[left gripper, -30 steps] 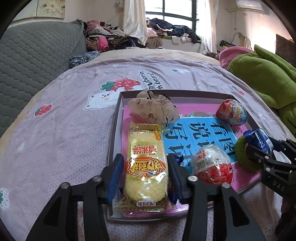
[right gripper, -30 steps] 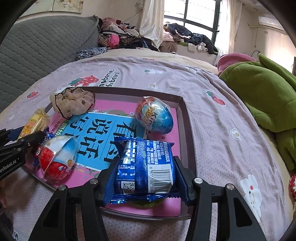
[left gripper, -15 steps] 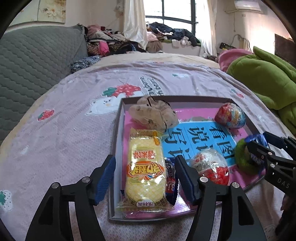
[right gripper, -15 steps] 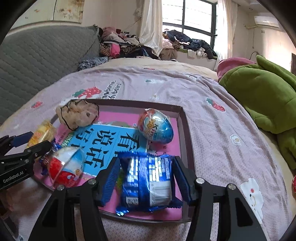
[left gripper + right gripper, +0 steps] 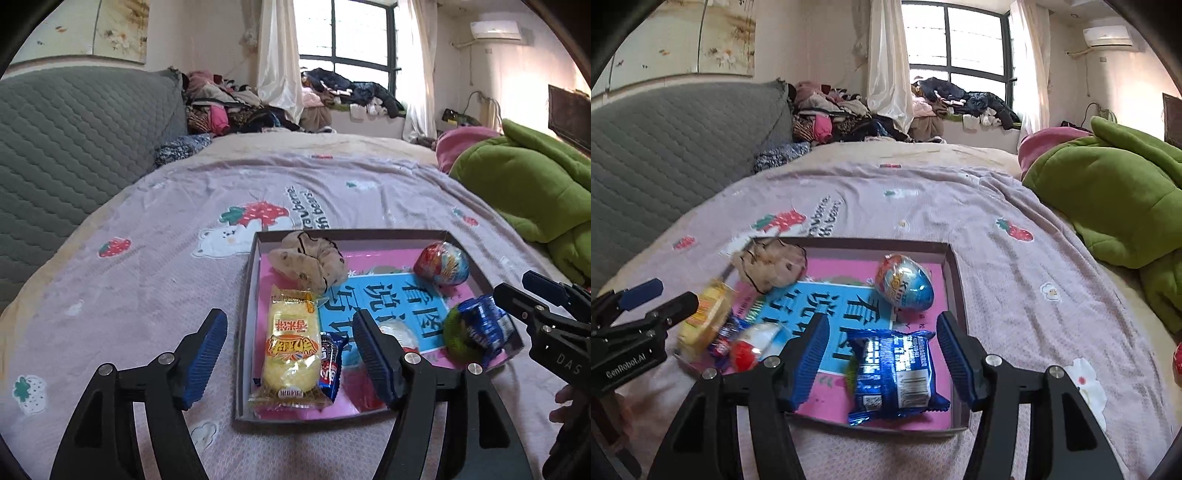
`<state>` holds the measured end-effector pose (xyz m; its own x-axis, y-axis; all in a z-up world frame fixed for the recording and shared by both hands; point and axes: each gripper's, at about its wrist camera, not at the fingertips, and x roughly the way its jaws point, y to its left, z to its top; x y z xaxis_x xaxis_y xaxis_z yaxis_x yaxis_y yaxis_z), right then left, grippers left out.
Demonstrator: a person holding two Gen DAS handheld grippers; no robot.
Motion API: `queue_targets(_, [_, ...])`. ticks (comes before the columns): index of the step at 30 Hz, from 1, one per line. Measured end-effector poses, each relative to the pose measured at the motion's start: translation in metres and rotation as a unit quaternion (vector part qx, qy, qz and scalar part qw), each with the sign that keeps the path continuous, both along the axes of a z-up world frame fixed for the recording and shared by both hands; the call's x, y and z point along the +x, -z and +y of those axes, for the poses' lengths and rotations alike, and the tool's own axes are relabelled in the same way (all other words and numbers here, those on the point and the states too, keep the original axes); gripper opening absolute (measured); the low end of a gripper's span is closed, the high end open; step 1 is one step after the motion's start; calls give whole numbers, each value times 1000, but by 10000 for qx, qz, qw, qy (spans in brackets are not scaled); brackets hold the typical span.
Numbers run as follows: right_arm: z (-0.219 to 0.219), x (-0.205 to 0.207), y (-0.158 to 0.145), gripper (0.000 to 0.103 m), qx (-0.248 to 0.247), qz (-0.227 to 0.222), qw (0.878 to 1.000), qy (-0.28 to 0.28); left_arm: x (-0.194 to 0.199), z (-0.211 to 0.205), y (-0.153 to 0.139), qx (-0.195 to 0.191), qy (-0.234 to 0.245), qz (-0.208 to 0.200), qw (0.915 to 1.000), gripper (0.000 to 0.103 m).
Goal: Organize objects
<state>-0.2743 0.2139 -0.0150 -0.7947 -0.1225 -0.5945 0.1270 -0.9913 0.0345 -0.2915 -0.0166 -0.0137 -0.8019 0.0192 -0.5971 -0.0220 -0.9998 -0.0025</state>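
Centrally on the bed (image 5: 147, 266) sits the tray (image 5: 246, 317). Left hand-held gripper (image 5: 290, 356) gapes wide, empty, yellow snack (image 5: 291, 345) lying between its fingers at 12 o'clock; right hand-held gripper (image 5: 879, 356) likewise gapes around the blue packet (image 5: 895, 369).

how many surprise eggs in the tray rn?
2. One blue-and-red egg sits near the tray's far right corner. A red-and-white egg lies at the near left, beside the yellow snack pack. None seems hidden, though the blue packet covers some floor.
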Motion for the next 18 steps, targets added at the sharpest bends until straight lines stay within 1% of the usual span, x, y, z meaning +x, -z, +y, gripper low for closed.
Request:
queue_targets(2, [-2, 7, -8, 60, -13, 10, 10000, -20, 7, 0, -6, 13, -5, -15, 10000, 74])
queue_targets(5, [-3, 20, -20, 61, 5, 49, 10000, -11, 18, 3, -15, -99, -53, -10, 9999, 74])
queue_targets(11, [-4, 40, -38, 61, 72, 5, 10000, 66, 45, 8, -34, -97, -61, 3, 9999, 74])
queue_targets(18, [-4, 70, -68, 61, 99, 75, 9999, 117, 76, 13, -58, 28, 24, -79, 10000, 74])
